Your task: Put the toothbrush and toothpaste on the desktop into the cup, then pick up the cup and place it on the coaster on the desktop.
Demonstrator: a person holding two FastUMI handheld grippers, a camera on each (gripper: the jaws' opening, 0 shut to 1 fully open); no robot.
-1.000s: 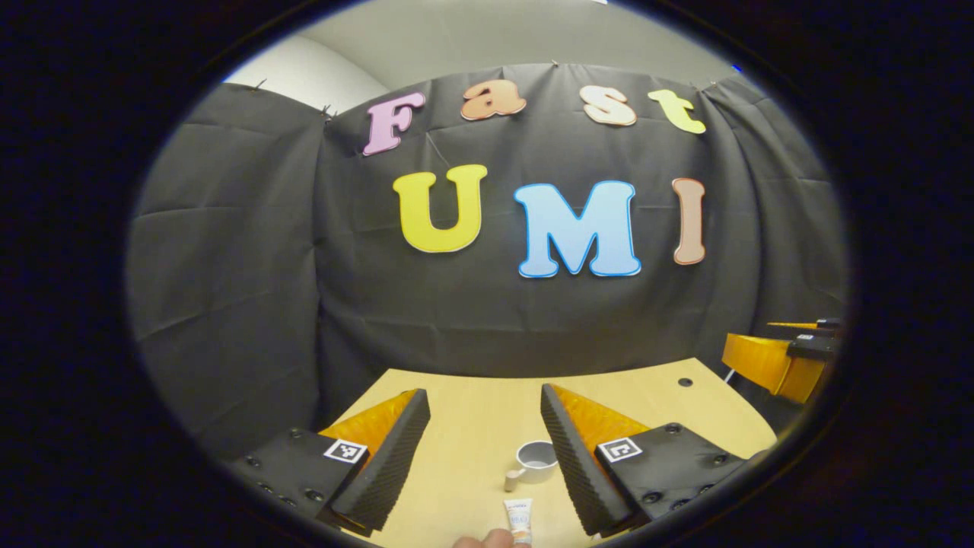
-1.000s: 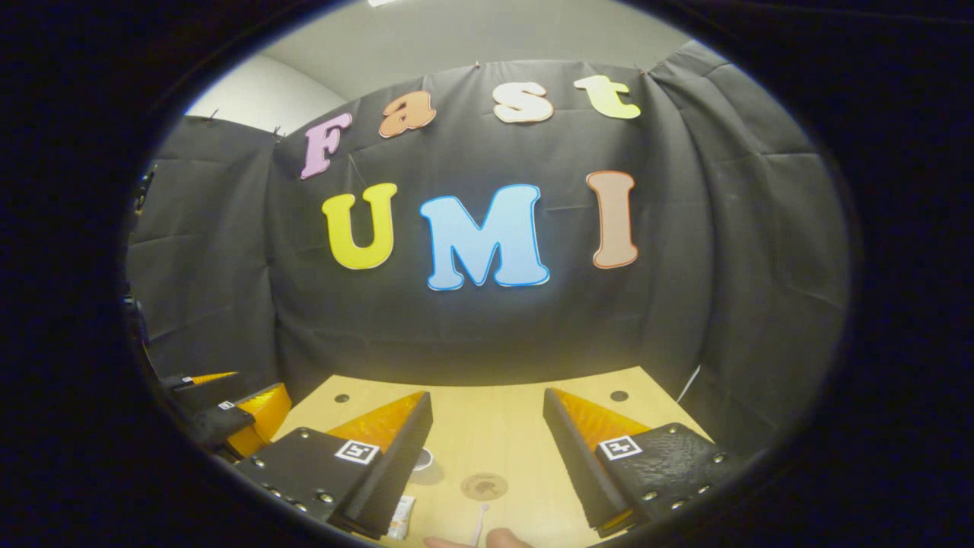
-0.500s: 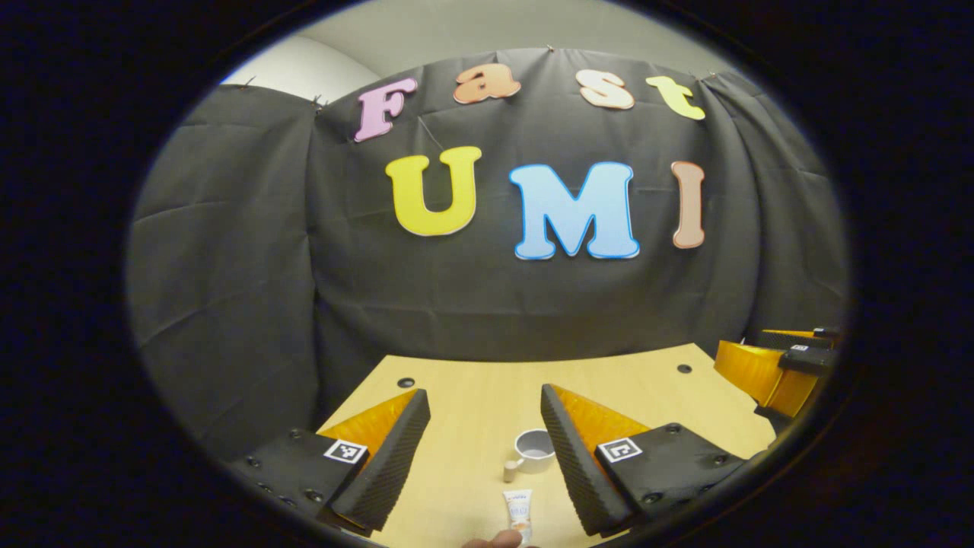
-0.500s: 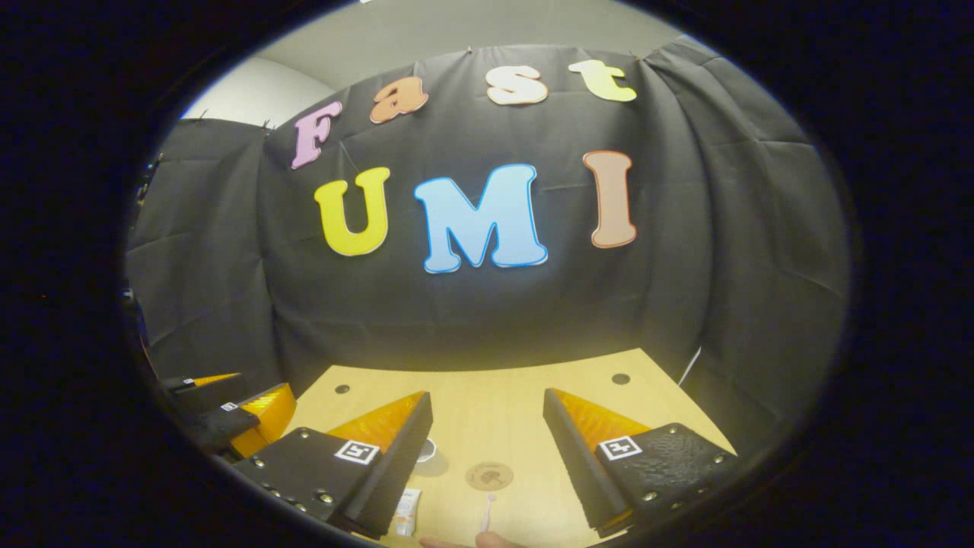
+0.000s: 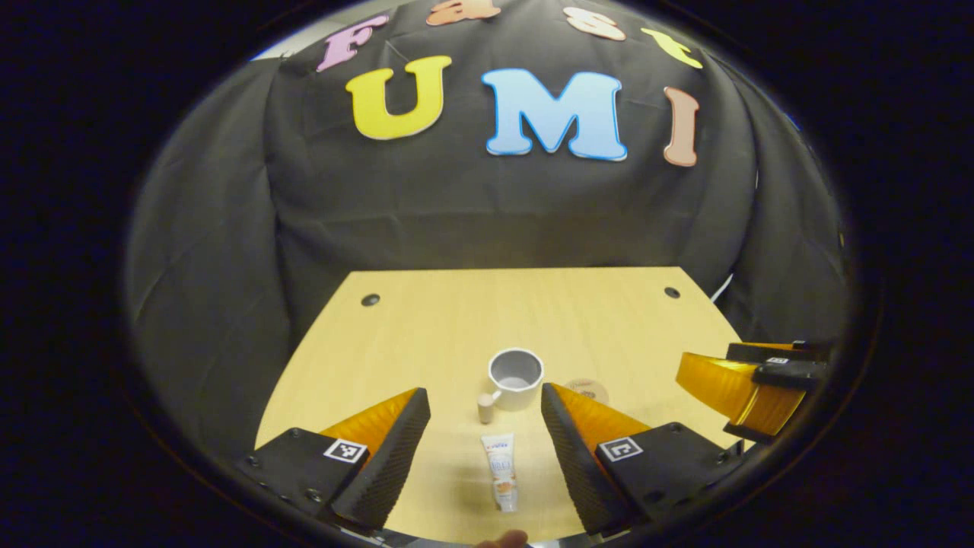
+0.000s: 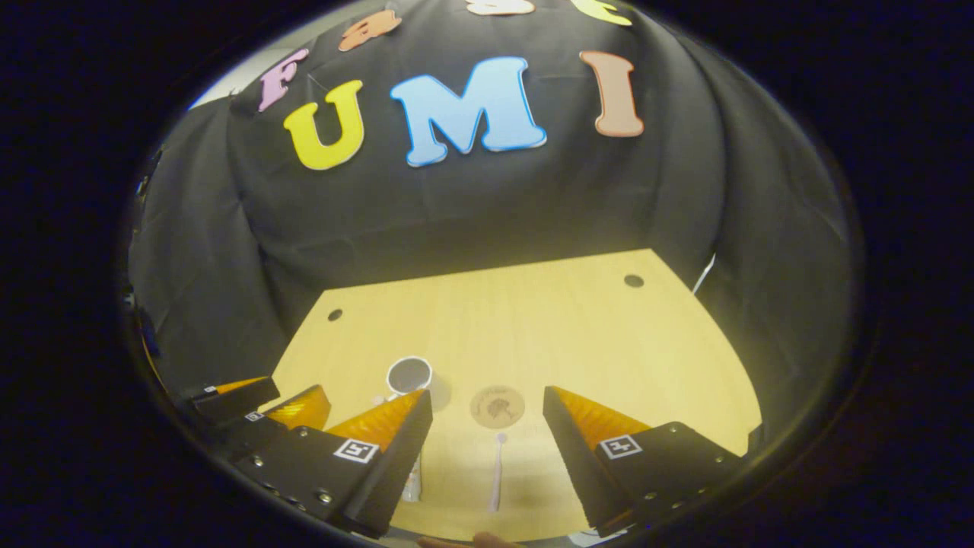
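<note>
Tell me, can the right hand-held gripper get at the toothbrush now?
Probably yes. The toothbrush lies flat on the desk between the open fingers of the right hand-held gripper, with nothing over it.

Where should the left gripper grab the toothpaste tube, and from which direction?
Grip the toothpaste tube across its mid-body, coming down from above. It lies flat on the desktop, long axis running away from the camera toward the cup, already between the open fingers of the left gripper. Closing across its narrow width should likely hold; the end nearest the camera looks thinner.
</note>
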